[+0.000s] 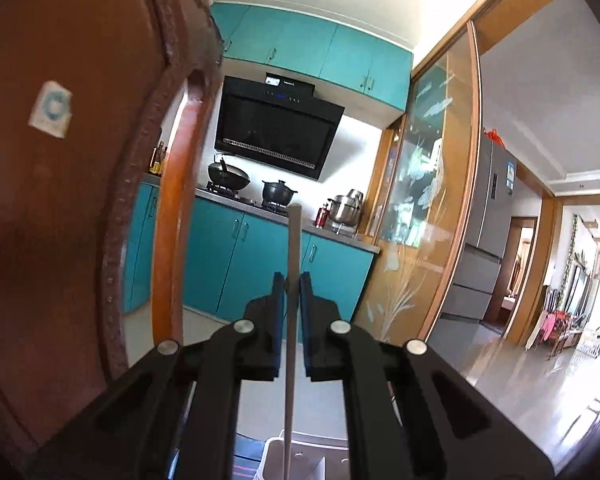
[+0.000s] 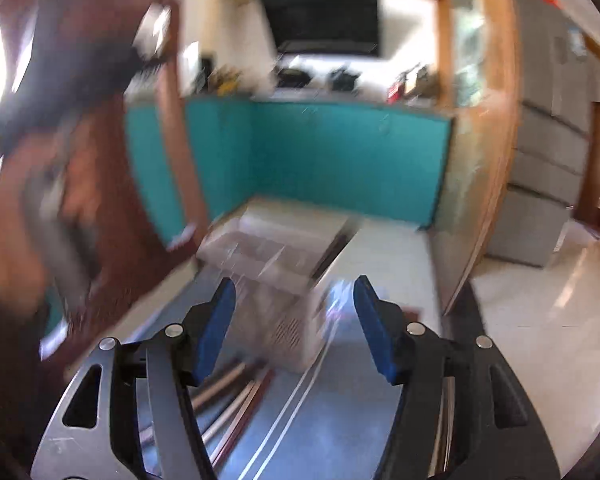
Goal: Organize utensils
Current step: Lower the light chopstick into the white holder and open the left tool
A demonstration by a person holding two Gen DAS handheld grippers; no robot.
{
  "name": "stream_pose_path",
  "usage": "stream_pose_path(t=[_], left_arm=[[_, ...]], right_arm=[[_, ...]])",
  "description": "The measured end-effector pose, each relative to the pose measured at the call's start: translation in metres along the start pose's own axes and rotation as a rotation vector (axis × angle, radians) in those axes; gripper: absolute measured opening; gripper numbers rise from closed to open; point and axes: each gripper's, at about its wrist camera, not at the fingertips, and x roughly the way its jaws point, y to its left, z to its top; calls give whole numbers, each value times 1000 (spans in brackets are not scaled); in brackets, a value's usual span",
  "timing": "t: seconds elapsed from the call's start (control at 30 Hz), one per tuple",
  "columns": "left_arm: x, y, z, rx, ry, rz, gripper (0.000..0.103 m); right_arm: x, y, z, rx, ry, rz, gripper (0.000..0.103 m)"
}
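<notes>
In the left wrist view my left gripper [image 1: 293,286] is shut on a pale chopstick [image 1: 293,264], which stands nearly upright between the blue pads and runs down toward a white holder [image 1: 300,460] at the bottom edge. The right wrist view is blurred. My right gripper [image 2: 294,304] is open, with nothing between its blue pads. Below it several chopsticks [image 2: 236,384] lie on a shiny metal surface [image 2: 332,420]. A white perforated holder [image 2: 288,328] stands just ahead of the fingertips, with a clear plastic tray [image 2: 268,248] behind it.
A dark wooden chair back [image 1: 60,200] fills the left of the left wrist view. Teal kitchen cabinets [image 1: 252,264], a stove with pots [image 1: 276,192] and a glass sliding door [image 1: 420,200] lie beyond. A person's arm [image 2: 28,216] with the other gripper is at the left.
</notes>
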Motion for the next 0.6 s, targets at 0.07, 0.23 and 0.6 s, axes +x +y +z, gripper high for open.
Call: stream_pose_path(t=[0.07,0.23,0.6], left_arm=[[9,-7,-3,27,11,5,8],[34,-11,-32,64,102,19,8],[33,-16,-78,188,235,34,9]], right_arm=[[19,4,-16,21,66,36,60],[53,1,-37,77,177,99,60],[78,-1,-56,90,291,59,60]])
